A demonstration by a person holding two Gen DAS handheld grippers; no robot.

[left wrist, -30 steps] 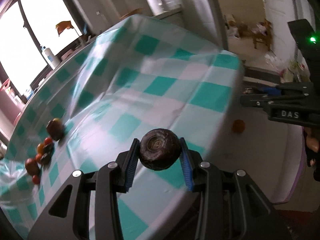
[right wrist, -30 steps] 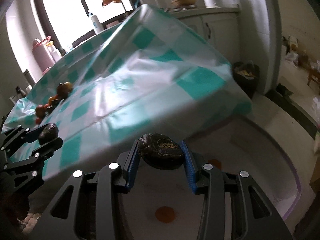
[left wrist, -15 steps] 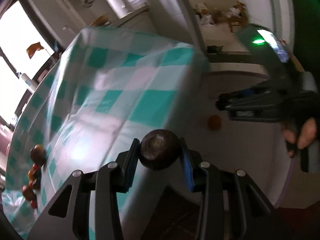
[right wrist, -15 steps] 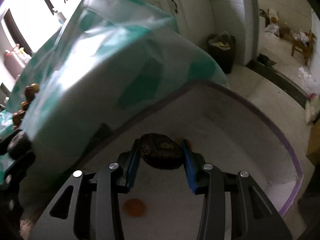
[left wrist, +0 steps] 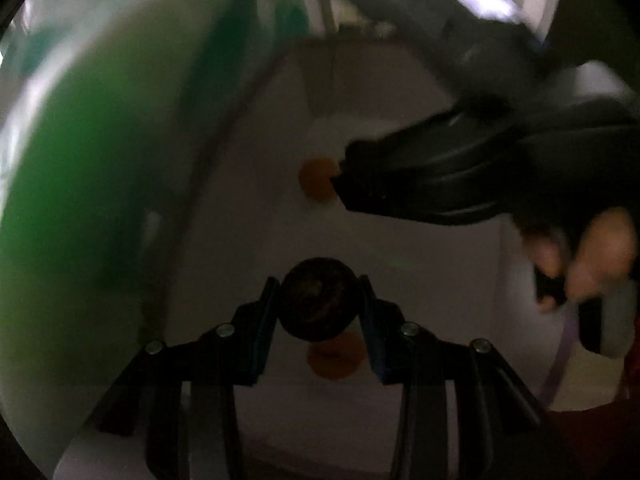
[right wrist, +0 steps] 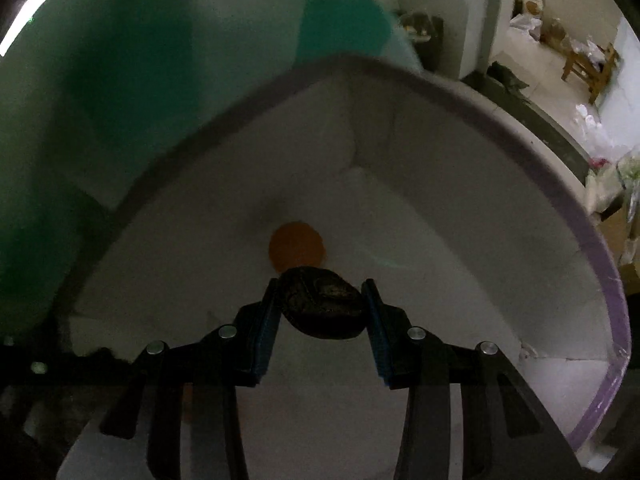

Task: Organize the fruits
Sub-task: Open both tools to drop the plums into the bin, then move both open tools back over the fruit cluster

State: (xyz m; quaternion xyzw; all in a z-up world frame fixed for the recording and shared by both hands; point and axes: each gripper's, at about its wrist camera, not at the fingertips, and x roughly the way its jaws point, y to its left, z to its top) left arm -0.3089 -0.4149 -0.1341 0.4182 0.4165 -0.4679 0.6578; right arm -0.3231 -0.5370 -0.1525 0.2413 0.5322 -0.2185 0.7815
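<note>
over the white purple-rimmed bin (right wrist: pixel 460 96), your left gripper (left wrist: pixel 319 307) and right gripper (right wrist: pixel 320 307) both point steeply down, each clenching one dark round fruit (left wrist: pixel 318 304) (right wrist: pixel 322 306); two orange fruits (left wrist: pixel 318 178) (left wrist: pixel 336 360) lie below.

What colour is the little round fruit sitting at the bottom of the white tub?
Orange. The little round fruit shows best in the right wrist view.

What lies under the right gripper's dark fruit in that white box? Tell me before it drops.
An orange fruit lies on the box floor just beyond the dark fruit clamped in the right gripper; otherwise nothing visible blocks it.
</note>
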